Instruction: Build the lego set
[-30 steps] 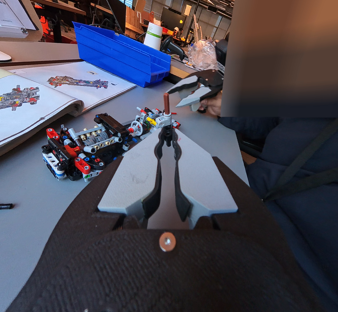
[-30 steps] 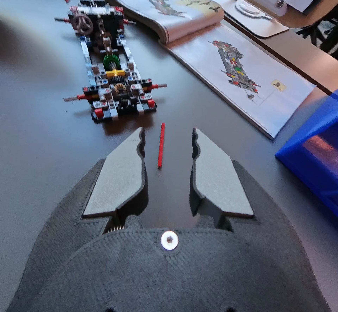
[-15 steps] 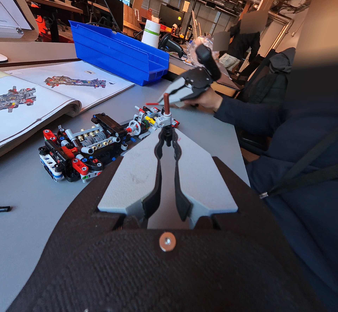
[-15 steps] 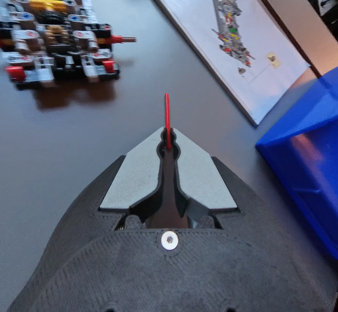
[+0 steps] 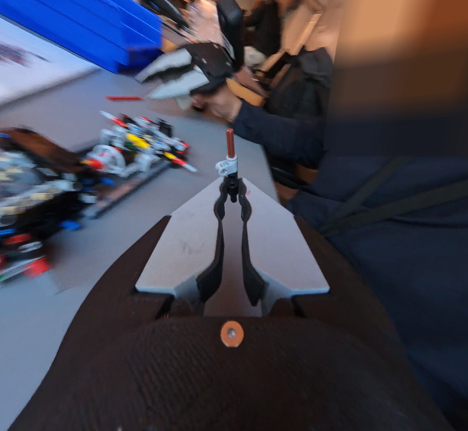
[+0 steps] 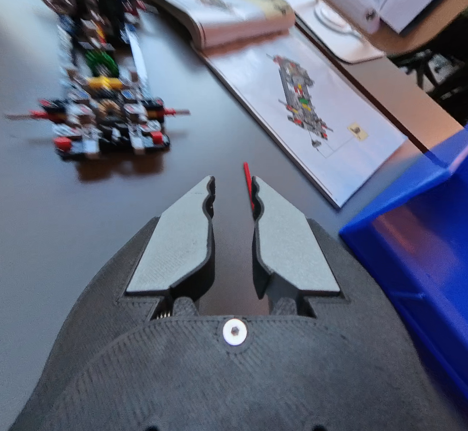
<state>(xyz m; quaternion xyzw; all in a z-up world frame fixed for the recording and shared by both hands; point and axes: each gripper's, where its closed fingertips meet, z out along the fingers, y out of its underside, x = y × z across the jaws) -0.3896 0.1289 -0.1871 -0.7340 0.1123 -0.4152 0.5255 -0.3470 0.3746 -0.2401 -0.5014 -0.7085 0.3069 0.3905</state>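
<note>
While the left gripper [image 5: 232, 186] pinches a small brick sub-assembly [image 5: 230, 165] upright at its very tips, the black base of that piece sits clamped between the dark pads, so the white connector and the brown pin stand clear above the fingers, free to be reached. Narrow jaws there, pads pressed on the black part.

Over to the right gripper [image 6: 234, 191]: jaws parted, a clear gap between them, and the thin red axle [image 6: 248, 183] lies along the inner edge of its right finger only. The left finger is well apart from it, so nothing grips that axle. In the left wrist view the same red axle [image 5: 124, 98] looks to be just beyond that gripper's tips, low over the grey table [image 5: 76, 115]; whether it rests on the surface, blur makes it hard to say.

Taking the brick vehicle chassis [image 6: 106, 105] as our mark: the axle is just in front of it, toward the camera; the open instruction booklet [image 6: 316, 95] lies to its right, and the blue bin [image 6: 417, 229] farther right still.

The count: two grippers, one chassis, one loose red axle, one held sub-assembly, one booklet, one blue bin.
</note>
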